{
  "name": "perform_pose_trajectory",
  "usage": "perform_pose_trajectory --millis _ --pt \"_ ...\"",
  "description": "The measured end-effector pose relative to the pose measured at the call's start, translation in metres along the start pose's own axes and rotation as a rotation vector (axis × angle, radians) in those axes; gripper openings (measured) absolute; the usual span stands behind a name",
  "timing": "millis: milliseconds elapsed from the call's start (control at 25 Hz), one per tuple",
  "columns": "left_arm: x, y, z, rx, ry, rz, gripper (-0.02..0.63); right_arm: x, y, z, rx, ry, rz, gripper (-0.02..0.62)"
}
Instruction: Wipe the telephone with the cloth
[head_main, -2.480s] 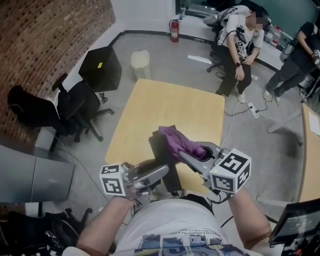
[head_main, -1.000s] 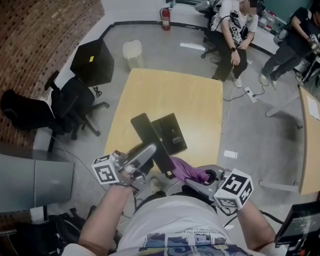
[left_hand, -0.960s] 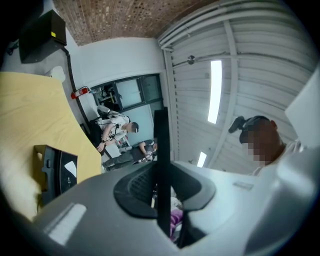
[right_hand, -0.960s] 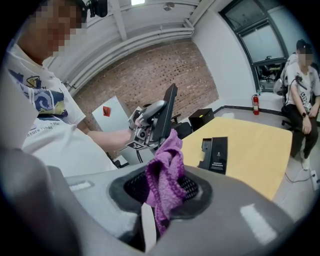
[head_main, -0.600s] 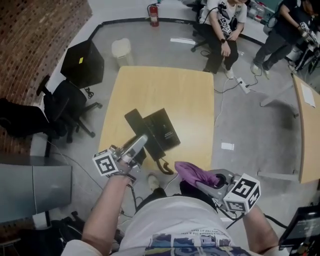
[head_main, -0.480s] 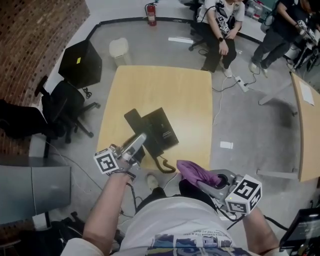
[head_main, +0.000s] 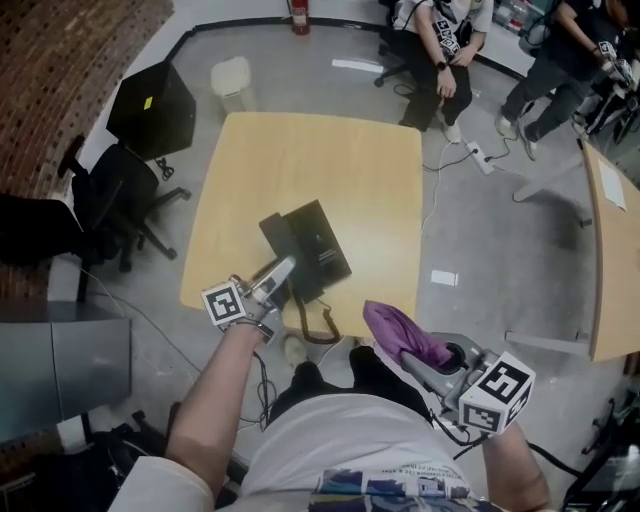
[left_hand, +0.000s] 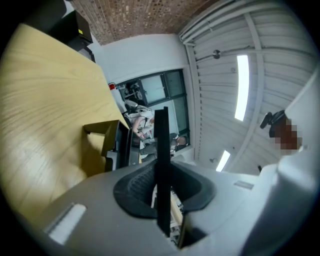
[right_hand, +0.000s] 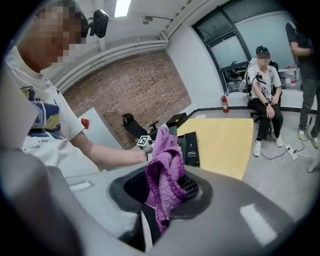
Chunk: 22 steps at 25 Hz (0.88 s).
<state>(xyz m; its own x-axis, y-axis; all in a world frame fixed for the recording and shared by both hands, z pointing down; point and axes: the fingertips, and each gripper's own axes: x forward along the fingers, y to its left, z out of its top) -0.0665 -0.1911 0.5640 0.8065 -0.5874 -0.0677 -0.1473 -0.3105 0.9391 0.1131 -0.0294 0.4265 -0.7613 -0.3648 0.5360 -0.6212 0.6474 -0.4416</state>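
Both tools are full
Left tool (head_main: 283, 268) grips the black handset (left_hand: 161, 150) over the counter (head_main: 320, 160); right tool (head_main: 415, 357) pinches the purple cloth (head_main: 397, 331).

The cloth (head_main: 398, 332) is purple, the telephone (head_main: 325, 240) and its handset (left_hand: 161, 150) black. The table (head_main: 320, 160) is pale yellow wood with a faint grain, and the wall (head_main: 60, 60) is red-brown brick.

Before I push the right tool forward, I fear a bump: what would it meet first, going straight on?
Probably the telephone on the table, ahead past the cloth held in the right tool. The left tool sits beside that line, so it could come first; depth is unclear.
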Motion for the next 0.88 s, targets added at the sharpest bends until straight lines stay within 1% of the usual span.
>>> perform_pose_trajectory --millis 120,160,280,360,400,480,520,560,680,880 --pt "0.002 0.021 -0.009 -0.034 0.01 0.022 0.086 -0.002 -0.001 -0.004 0.026 0.019 0.003 0.084" --pt "0.002 0.029 -0.012 -0.033 0.019 0.032 0.086 -0.003 -0.001 -0.005 0.043 0.02 0.008 0.084" --pt "0.003 0.042 -0.016 0.018 0.06 0.051 0.086 -0.002 0.0 -0.005 0.074 0.02 0.012 0.084" --pt "0.003 0.046 -0.015 0.037 0.058 0.054 0.086 0.0 0.002 -0.004 0.07 0.026 0.01 0.084" --pt "0.002 0.05 -0.015 0.023 0.05 0.064 0.086 0.001 0.002 -0.003 0.067 0.03 0.01 0.084" --pt "0.0 0.055 -0.019 -0.054 0.032 0.086 0.086 0.001 0.004 -0.003 0.061 0.039 0.011 0.084" --pt "0.0 0.057 -0.021 -0.077 0.028 0.087 0.086 0.001 0.004 -0.003 0.059 0.043 0.011 0.084" --pt "0.001 0.057 -0.021 -0.076 0.031 0.085 0.086 0.001 0.003 -0.002 0.057 0.047 0.011 0.084" --pt "0.006 0.058 -0.02 -0.005 0.062 0.079 0.086 0.002 0.002 0.003 0.051 0.055 0.013 0.084" --pt "0.003 0.068 -0.023 -0.011 0.086 0.132 0.086 0.01 0.002 0.01 0.042 0.055 0.029 0.084"
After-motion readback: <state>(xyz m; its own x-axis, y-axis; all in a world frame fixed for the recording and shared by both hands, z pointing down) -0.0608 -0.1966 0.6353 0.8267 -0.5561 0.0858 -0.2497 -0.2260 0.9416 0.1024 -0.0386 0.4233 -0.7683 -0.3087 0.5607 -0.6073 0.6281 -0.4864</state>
